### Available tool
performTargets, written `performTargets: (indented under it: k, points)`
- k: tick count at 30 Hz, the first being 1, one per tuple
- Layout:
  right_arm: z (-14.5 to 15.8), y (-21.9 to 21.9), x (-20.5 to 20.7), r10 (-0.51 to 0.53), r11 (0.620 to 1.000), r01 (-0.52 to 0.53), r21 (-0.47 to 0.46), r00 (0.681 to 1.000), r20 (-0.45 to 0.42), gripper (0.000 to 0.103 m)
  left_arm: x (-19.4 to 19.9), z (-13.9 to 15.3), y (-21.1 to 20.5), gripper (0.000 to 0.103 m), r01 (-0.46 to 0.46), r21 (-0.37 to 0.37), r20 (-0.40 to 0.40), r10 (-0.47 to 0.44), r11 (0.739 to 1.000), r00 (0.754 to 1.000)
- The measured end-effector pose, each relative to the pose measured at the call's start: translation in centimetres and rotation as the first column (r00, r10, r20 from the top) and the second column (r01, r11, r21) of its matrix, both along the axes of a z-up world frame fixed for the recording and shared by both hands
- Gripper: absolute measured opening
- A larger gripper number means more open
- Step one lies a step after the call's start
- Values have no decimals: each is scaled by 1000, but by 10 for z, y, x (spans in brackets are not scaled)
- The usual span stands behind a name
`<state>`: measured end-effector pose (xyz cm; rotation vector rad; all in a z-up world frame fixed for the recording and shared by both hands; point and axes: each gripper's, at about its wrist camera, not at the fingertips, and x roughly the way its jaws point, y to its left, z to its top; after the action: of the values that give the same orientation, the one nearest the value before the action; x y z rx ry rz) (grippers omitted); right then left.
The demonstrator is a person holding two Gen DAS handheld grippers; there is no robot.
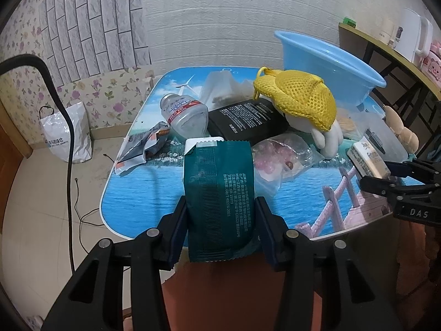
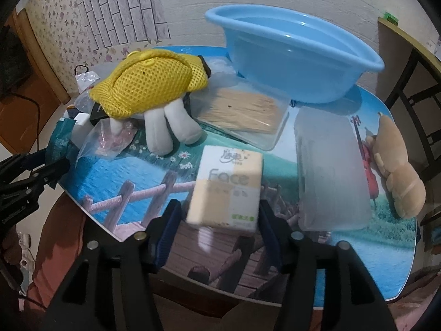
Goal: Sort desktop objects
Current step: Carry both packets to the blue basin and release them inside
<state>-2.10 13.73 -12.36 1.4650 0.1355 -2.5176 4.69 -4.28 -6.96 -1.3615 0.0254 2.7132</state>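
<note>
Left gripper (image 1: 220, 229) clamps a dark green packet (image 1: 219, 193), held above the near edge of the table (image 1: 154, 193). Right gripper (image 2: 220, 226) jaws stand apart around a blurred "Face" tissue pack (image 2: 228, 184), left pad clear of it, right side contact unclear. Blue basin (image 2: 292, 63) sits at the far side, yellow mesh plush (image 2: 148, 88) just left of it.

Left gripper (image 1: 220, 220): matte black plastic linkage arms, round silver pivot screws, dark blue finger pads (image 1: 179, 229). Right gripper (image 2: 217, 226): identical build; white "DAS" lettering on its body.
</note>
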Motion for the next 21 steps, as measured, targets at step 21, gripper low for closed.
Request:
performTargets:
  k: [21]
  points:
    - [87,26,4,61,992,-81,-96,979,-192,45,-36,62,21,46,33,26,-70,-31,999,997]
